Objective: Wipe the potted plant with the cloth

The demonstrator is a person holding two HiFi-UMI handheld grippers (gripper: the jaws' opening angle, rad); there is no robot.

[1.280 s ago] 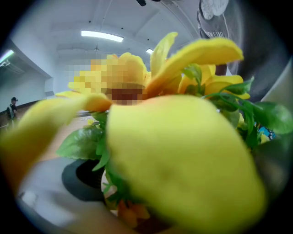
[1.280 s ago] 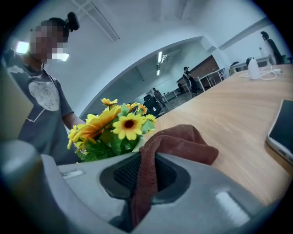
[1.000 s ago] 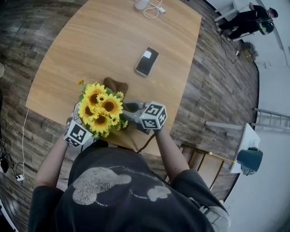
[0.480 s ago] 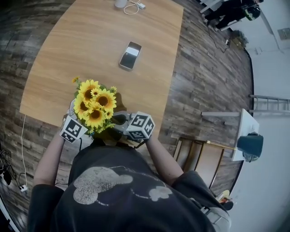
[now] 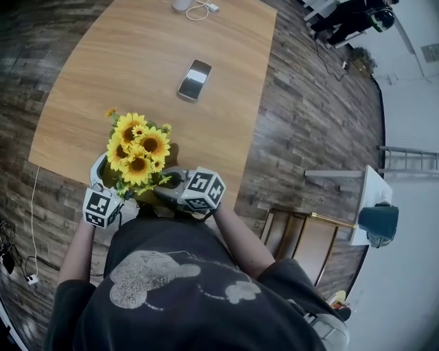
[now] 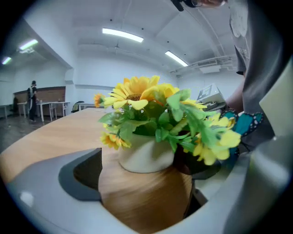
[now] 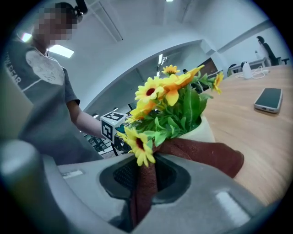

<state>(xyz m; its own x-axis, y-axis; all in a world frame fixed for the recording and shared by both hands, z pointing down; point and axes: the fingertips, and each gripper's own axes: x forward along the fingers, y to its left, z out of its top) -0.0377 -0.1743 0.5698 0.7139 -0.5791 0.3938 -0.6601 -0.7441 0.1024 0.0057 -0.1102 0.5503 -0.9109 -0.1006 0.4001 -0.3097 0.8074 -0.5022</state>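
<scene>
- Shifted slightly left: potted plant, near desk edge.
- Right hand-held gripper: pinching cloth against it.
- Left hand-held gripper: jaws apart, empty.
- We judge wiping underway; next, sweep cloth round.

A phone lies on the wooden table, a white cable near the far edge.

Sunflower pot upright — cloth against it

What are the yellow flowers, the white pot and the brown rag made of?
Sunflowers: probably plastic or fabric; the leaves look stiff and uniformly bright. Pot: matte off-white, perhaps ceramic or plastic. Cloth: brown woven fabric with a coarse visible weave.
</scene>
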